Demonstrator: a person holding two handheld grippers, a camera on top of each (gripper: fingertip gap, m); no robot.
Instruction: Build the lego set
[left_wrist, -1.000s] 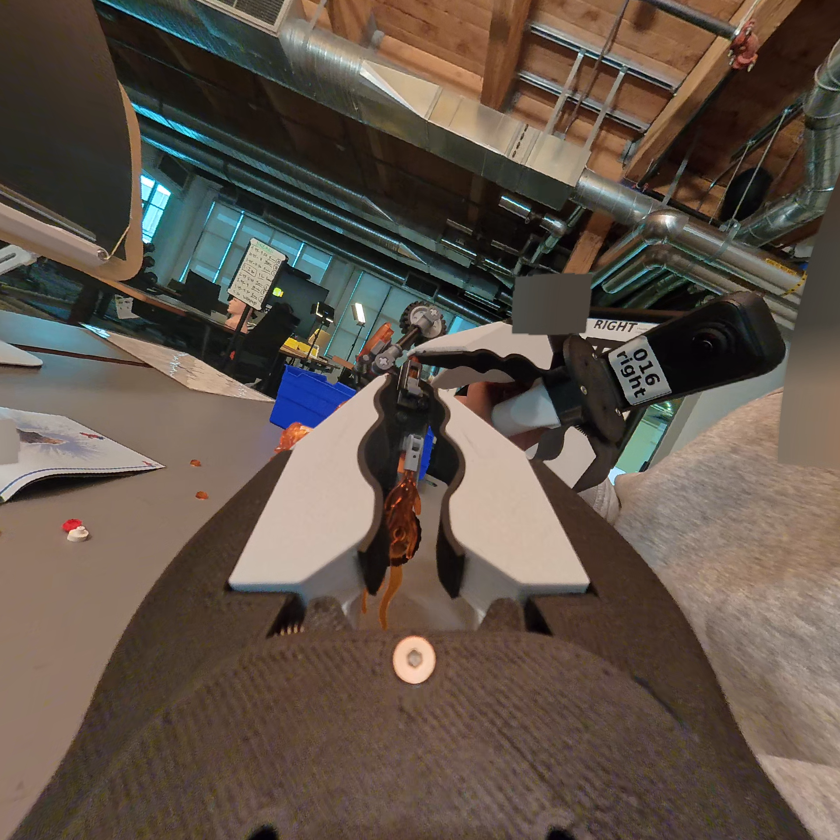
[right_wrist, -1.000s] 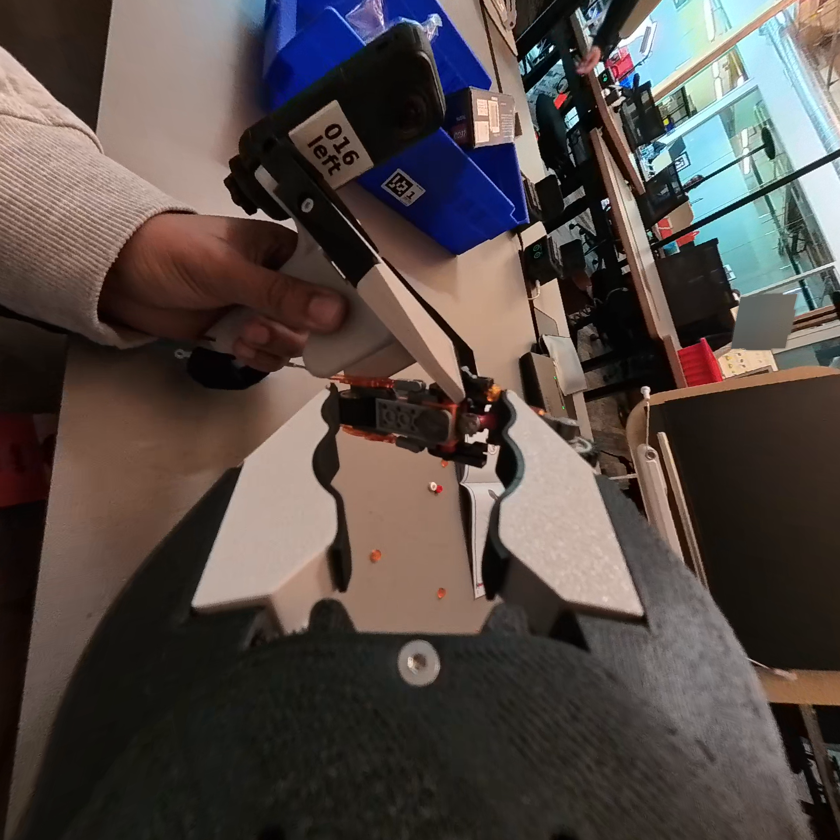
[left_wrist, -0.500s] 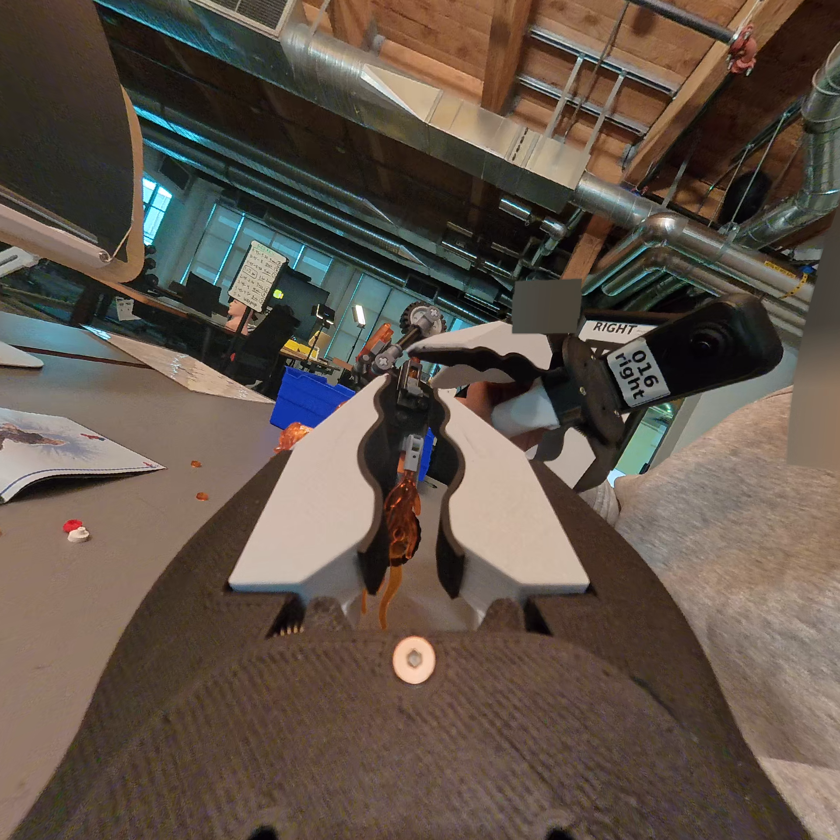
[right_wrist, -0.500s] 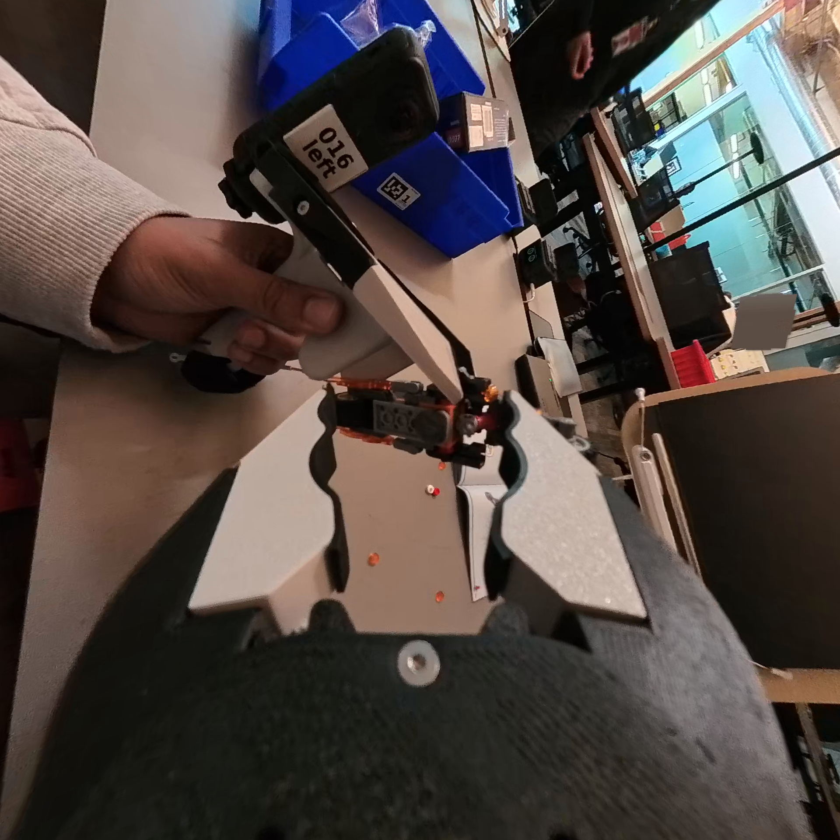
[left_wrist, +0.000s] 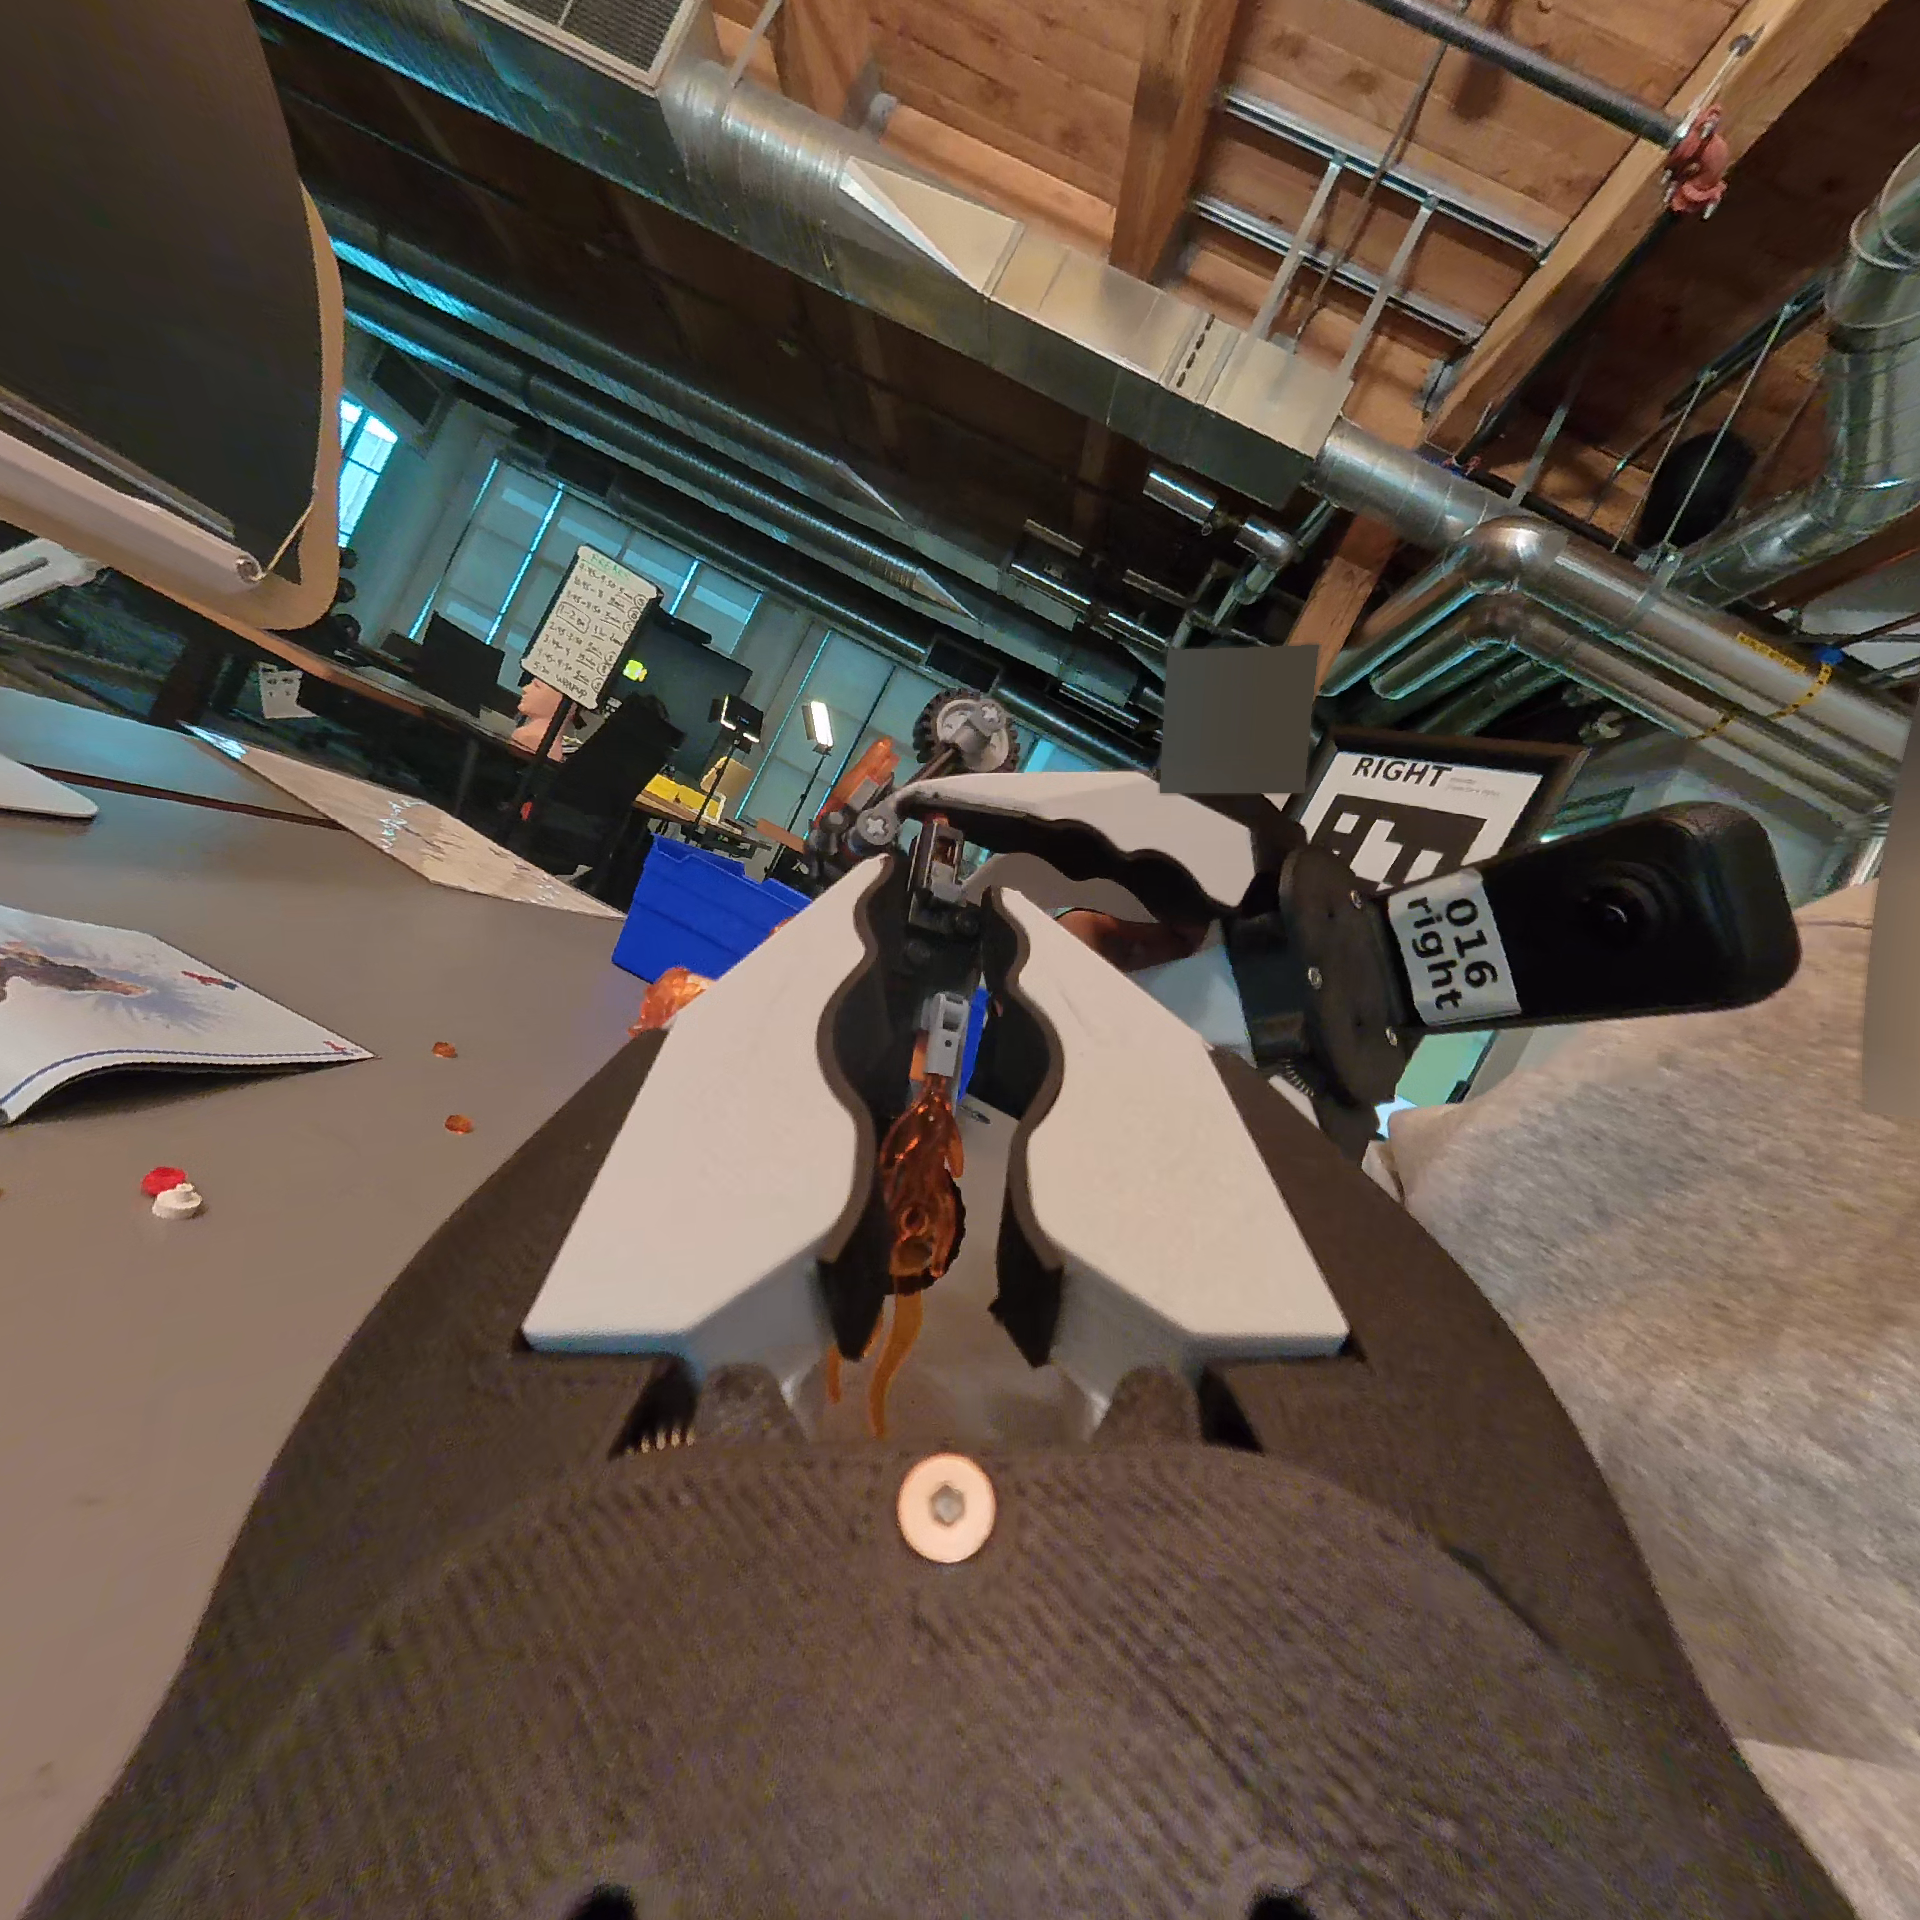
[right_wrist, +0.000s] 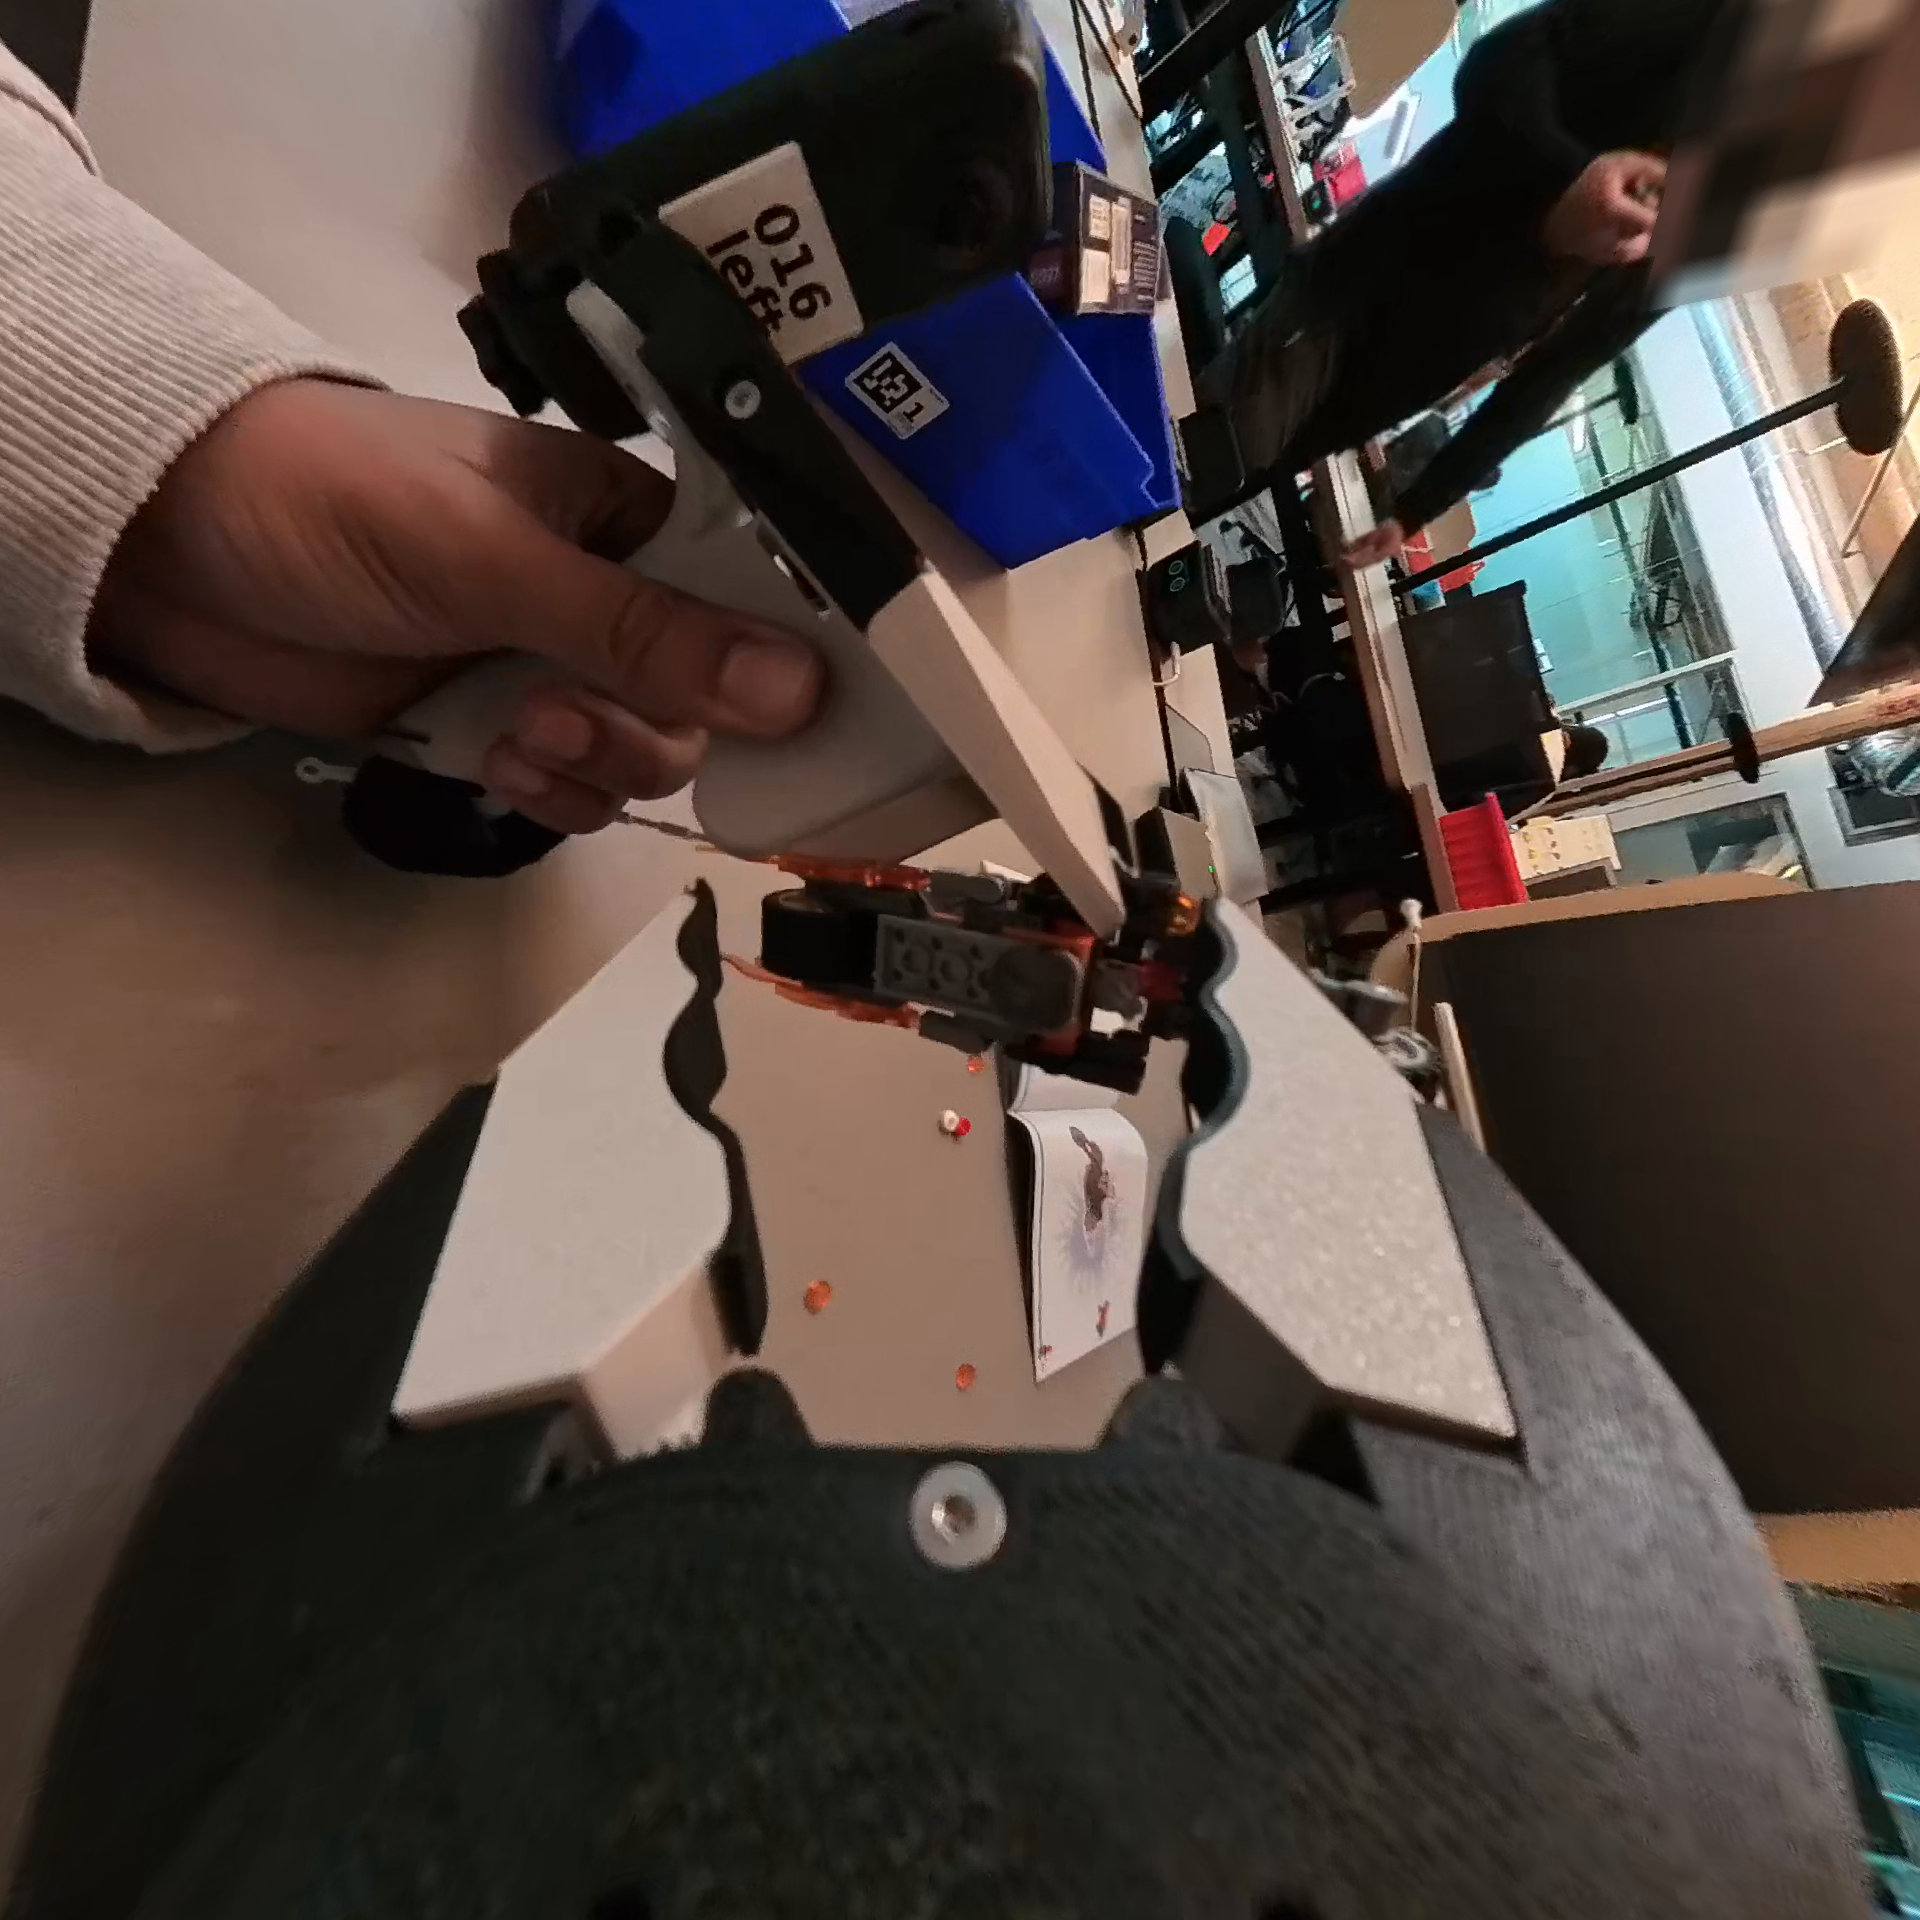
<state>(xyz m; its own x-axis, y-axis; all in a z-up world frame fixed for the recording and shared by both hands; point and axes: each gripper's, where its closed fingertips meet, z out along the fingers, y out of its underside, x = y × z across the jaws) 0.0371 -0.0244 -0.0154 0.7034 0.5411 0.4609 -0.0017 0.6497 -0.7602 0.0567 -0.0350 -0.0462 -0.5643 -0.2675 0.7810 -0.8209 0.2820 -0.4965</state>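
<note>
Clamps the left jaws tight on the lego model (left_wrist: 940, 1029), right in the middle of the left wrist view. Holds it up off the table (left_wrist: 208, 1351) in the left gripper (left_wrist: 940, 883). Shows a see-through orange flame piece (left_wrist: 920, 1195) hanging toward 6 o'clock, down between the white fingers (left_wrist: 727, 1122). Shows a small wheel (left_wrist: 966, 727) sticking out past the tips at 12 o'clock.

Spreads the right jaws wide around the same model (right_wrist: 977, 977). Leaves a gap between one finger of the right gripper (right_wrist: 956, 904) and the black tyre at 9 o'clock. Comes very close at 3 o'clock to the model's front end; cannot tell if touching there. Reaches in from 3 o'clock in the left wrist view, right gripper (left_wrist: 956, 842) tips at the top of the model.

Shows, in the right wrist view, the left gripper (right_wrist: 1107, 894) coming down from 11 o'clock, held by a hand (right_wrist: 416, 623) in a pale ribbed sleeve (right_wrist: 125, 364).

Farther out on the table: little red and white round pieces (left_wrist: 171, 1195) at 8 o'clock, tiny orange bits (left_wrist: 457, 1122) near them, a booklet (left_wrist: 125, 997) at 9 o'clock, and a blue bin (left_wrist: 707, 909) just behind the fingers at 11 o'clock.
</note>
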